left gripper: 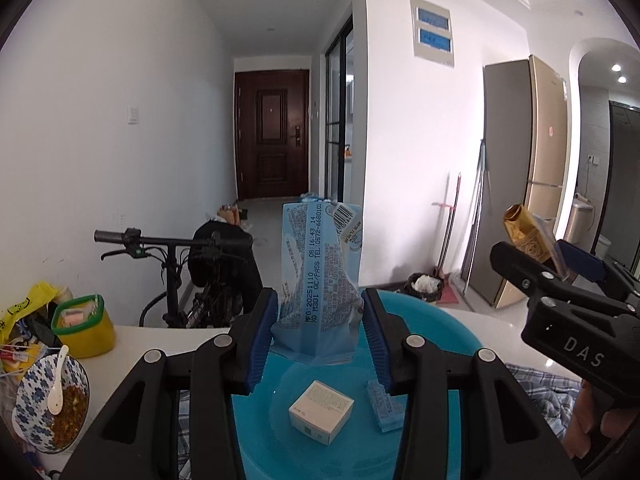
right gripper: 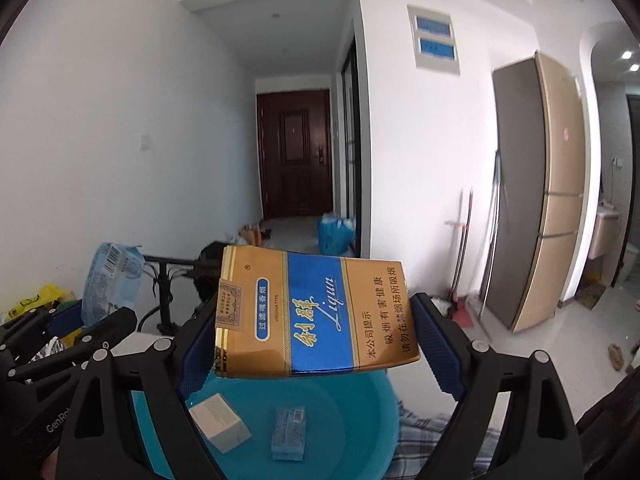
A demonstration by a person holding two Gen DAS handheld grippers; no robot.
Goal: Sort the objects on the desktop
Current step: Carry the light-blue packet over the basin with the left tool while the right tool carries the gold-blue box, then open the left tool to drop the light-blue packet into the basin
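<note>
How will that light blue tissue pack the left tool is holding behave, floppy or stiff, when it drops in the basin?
Probably soft: the light blue tissue pack pinches in at the waist where the left tool squeezes it. Its film wrapper looks smooth, so it may slip. It seems light and should land flat in the blue basin without rolling.

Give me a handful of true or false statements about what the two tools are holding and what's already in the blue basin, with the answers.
1. The left tool grips a pale blue packet. True.
2. The right tool is empty. False: it holds a gold and blue cigarette pack.
3. The blue basin holds nothing. False: a small white box and a small blue packet lie in it.
4. A patterned bowl with a white spoon sits left of the basin. True.
5. Both held items are above the basin. True.
</note>
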